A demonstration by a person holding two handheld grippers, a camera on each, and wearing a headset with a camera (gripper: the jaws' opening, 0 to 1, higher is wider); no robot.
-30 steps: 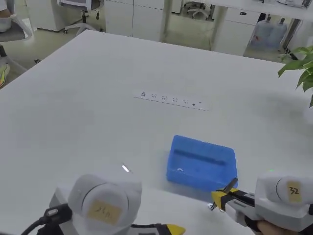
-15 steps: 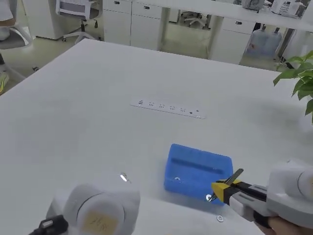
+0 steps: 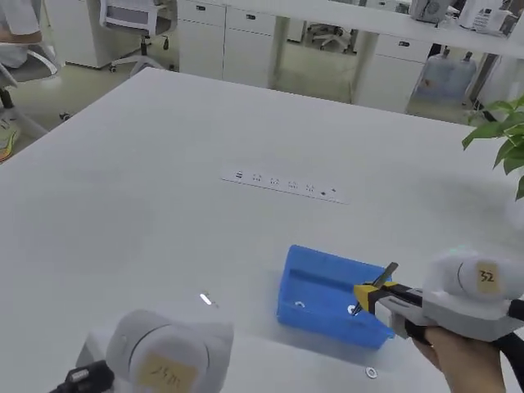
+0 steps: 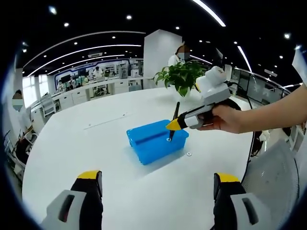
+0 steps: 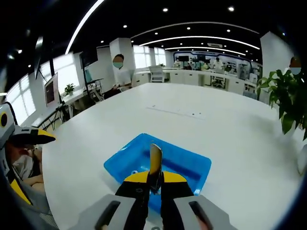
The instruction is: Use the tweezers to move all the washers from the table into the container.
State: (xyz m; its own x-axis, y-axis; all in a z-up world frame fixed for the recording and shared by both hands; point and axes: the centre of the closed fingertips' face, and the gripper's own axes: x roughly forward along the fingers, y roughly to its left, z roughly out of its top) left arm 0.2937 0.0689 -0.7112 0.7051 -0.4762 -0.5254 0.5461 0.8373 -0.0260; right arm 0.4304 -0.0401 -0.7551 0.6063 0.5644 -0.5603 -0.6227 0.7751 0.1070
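The blue container sits on the white table near me, with one washer lying inside it. My right gripper is shut on the tweezers. Their tips point down over the container's right part, and a small bright washer seems to sit at the tips. In the right gripper view the tweezers rise from the shut right gripper above the container. Another washer lies on the table in front of the container. My left gripper stands open and holds nothing.
A white power strip lies flat in the middle of the table. A small shiny piece rests on the table left of the container. A green plant stands at the right edge. Chairs and cabinets stand beyond the table.
My right gripper has carried the tweezers from the table in front of the container up and over its inside. A washer now shows on the table where the tips were.
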